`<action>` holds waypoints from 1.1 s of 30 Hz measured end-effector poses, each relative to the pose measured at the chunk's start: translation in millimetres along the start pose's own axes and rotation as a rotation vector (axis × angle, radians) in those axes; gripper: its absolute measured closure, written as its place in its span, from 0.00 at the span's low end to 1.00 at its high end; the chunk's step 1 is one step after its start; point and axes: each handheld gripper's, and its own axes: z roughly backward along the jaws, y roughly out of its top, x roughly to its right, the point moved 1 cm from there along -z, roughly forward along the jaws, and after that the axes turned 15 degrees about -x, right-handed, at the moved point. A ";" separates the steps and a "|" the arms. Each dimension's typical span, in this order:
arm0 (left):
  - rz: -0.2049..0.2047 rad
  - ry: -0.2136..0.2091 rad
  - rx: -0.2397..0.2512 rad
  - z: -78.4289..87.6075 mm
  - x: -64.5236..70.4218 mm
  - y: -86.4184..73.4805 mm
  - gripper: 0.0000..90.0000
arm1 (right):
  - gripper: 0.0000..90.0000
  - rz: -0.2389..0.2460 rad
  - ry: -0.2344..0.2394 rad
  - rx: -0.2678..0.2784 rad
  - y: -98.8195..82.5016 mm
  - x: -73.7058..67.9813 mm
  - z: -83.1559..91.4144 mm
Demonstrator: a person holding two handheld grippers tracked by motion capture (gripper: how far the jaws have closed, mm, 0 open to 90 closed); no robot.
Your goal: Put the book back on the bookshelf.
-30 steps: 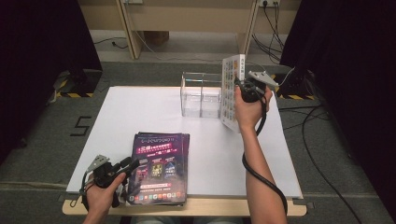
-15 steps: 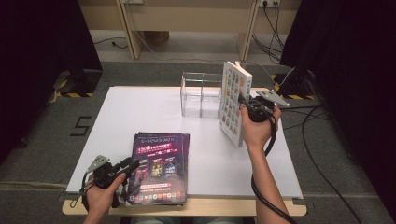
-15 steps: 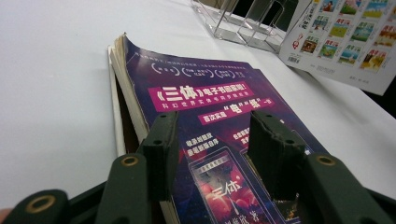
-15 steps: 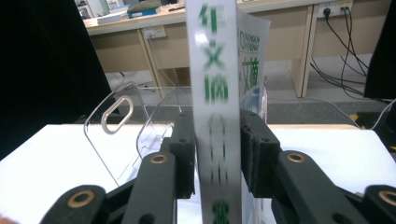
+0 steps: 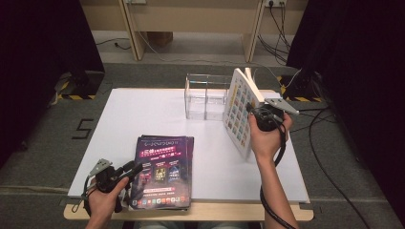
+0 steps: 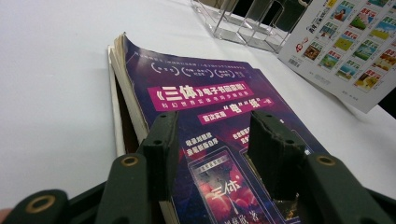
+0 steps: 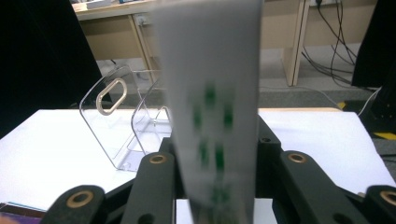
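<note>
Right gripper [image 5: 251,113]: held up at the far right of the table, clasping a white magazine. Its jaws had just been opening a little, yet in the right gripper view the magazine sat between the two black jaws with both against it.
White magazine [image 5: 239,110]: stood nearly upright on its lower edge on the table, leaning slightly, cover with rows of small coloured pictures facing left. It was just right of the clear rack, near it; whether it touched the rack could not be told. In the right gripper view [image 7: 212,116] it was blurred, rising from the jaws.
Clear rack [image 5: 206,95]: transparent plastic holder with upright dividers, at the far middle of the table. In the right gripper view [image 7: 122,126] one divider showed an oval handle hole.
Left gripper [image 5: 125,171]: low at the near left edge of the table, jaws at a middling gap, pointing right at the purple stack. In the left gripper view [image 6: 212,149] the jaws lay over the top cover; whether they pressed on it could not be told.
Purple stack [image 5: 162,171]: several magazines lying flat, near left of centre, the top cover dark purple with pink banners; page edges fanned at the left side [image 6: 201,107].
Table [image 5: 143,114]: white top, wooden strip along the near edge.
</note>
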 end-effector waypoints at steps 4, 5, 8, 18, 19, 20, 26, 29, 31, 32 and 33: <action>-0.001 0.000 -0.001 -0.2 -0.1 -0.1 0.58 | 0.80 0.013 -0.022 -0.008 -1.5 0.2 0.8; -0.002 0.000 -0.002 -0.4 -0.2 -0.2 0.58 | 0.81 0.017 -0.026 -0.012 -1.3 0.1 1.1; -0.002 0.000 -0.003 -0.5 0.1 -0.4 0.58 | 0.82 0.021 -0.034 -0.020 -0.2 -0.5 2.1; 0.003 0.000 0.000 -0.7 -0.9 -0.1 0.58 | 0.83 -0.011 0.019 -0.010 26.9 1.9 0.8; 0.004 0.001 0.000 -0.7 -1.2 0.0 0.58 | 0.83 -0.010 0.021 -0.005 30.0 0.0 0.1; 0.005 0.001 -0.001 -0.8 -1.4 0.0 0.58 | 0.83 -0.007 0.018 0.000 33.3 -1.6 -0.8; 0.005 -0.001 -0.001 -0.4 -1.4 -0.4 0.58 | 0.83 -0.009 -0.003 0.030 54.6 -7.0 -12.6; 0.004 -0.002 -0.001 -0.3 -1.8 -0.3 0.58 | 0.83 -0.005 -0.019 0.037 65.3 -9.4 -18.6; 0.004 -0.003 -0.002 -0.4 -1.9 -0.3 0.58 | 0.83 -0.011 -0.028 0.042 74.4 -10.0 -25.8; 0.004 -0.003 -0.002 -0.4 -1.8 -0.3 0.58 | 0.83 -0.011 -0.028 0.042 74.4 -10.0 -25.8; 0.004 -0.004 -0.001 -0.4 -1.7 -0.3 0.58 | 0.83 -0.019 -0.032 0.047 78.4 -9.4 -31.7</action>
